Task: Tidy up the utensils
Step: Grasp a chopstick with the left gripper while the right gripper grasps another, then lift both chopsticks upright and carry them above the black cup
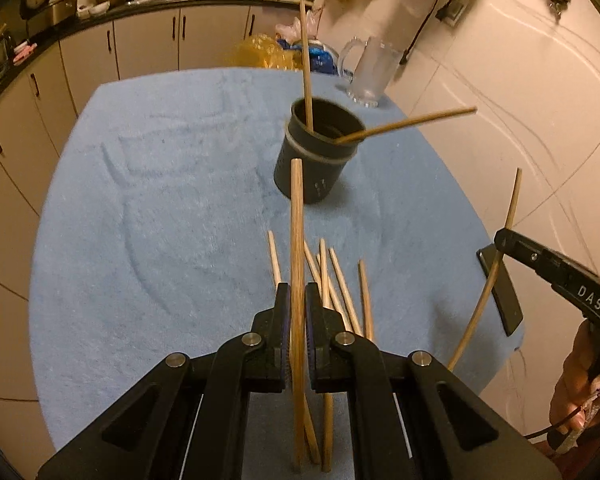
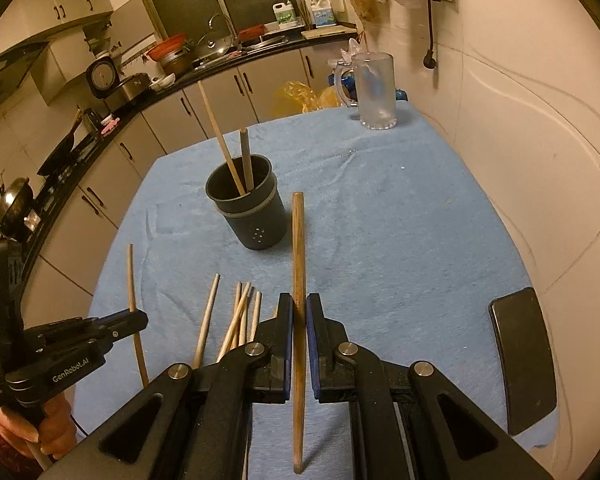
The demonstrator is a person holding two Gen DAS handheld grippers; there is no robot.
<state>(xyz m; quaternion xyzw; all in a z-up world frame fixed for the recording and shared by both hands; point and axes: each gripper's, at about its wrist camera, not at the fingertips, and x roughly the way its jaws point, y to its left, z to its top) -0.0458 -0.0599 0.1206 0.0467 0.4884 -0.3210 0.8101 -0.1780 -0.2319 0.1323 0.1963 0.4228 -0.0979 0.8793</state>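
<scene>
A black cup [image 1: 316, 160] [image 2: 248, 208] stands mid-table on the blue towel [image 1: 160, 200] with two chopsticks leaning in it. My left gripper [image 1: 298, 296] is shut on one wooden chopstick [image 1: 297, 220], held above the towel and pointing toward the cup. My right gripper [image 2: 299, 304] is shut on another chopstick [image 2: 299, 240] in the same way. Each gripper also shows in the other's view: the left gripper [image 2: 140, 318] at the left edge, the right gripper [image 1: 502, 238] at the right edge. Several loose chopsticks [image 1: 340, 280] [image 2: 236, 312] lie on the towel below the grippers.
A frosted glass mug [image 1: 370, 72] [image 2: 374, 88] stands at the towel's far right corner. A dark phone [image 2: 524, 360] [image 1: 504, 304] lies near the right edge. Kitchen cabinets and a cluttered counter [image 2: 140, 96] curve round the left; a pale wall is on the right.
</scene>
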